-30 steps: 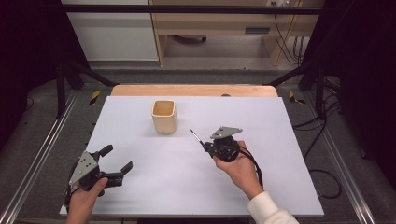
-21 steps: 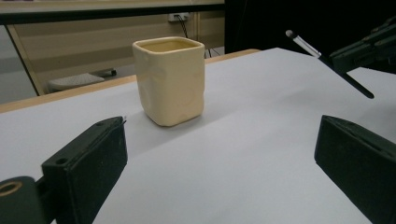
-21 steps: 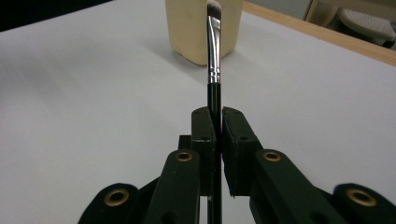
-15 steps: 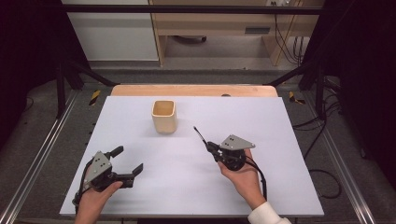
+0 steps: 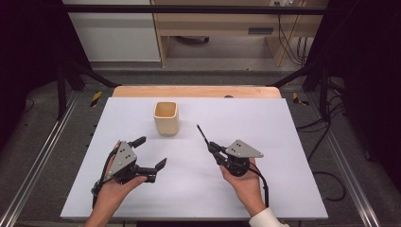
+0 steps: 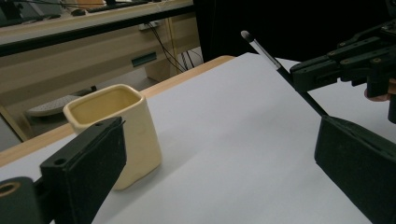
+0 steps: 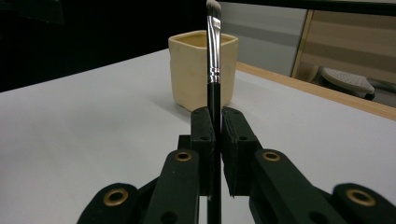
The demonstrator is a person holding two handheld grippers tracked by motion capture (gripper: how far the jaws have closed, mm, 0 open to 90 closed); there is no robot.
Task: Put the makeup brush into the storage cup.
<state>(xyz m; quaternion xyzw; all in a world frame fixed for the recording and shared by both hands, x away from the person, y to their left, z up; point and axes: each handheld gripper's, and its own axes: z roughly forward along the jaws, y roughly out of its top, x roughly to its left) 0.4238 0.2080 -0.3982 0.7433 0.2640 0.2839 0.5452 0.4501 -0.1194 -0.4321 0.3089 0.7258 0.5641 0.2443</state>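
Right tool (image 5: 211, 146) sits in the person's right hand (image 5: 243, 182), forearm entering from the near counter edge, jaws pointing away and slightly toward the cup. Jaws are clamped on the black handle of a makeup brush (image 5: 202, 134); the handle passes between the pads, and the silver ferrule and bristle tip stick out ahead of the jaws. In the right gripper view the brush (image 7: 213, 70) stands straight up from the closed pads, with the cup (image 7: 202, 70) directly behind it.

Left tool (image 5: 152, 154) rests in the left hand (image 5: 116, 182), low over the counter, jaws spread wide with nothing between them. It aims forward and toward the right tool. The cream cup (image 5: 166, 117) stands upright just ahead of it, open mouth up. In the left gripper view the cup (image 6: 122, 126) lies just beyond the left-hand jaw; the right tool (image 6: 345, 65) and its brush (image 6: 275, 63) show farther off at the right-hand side.

Counter (image 5: 283, 142) is a white sheet on a wooden top, whose far edge shows as a tan strip. Beyond it: a grey floor, wooden furniture, hanging cables, dark frame rails at both sides.

Inside of the cup: contents cannot be made out. The right hand hides the rear of the brush handle. The right forearm is cut off by the picture's bottom edge.
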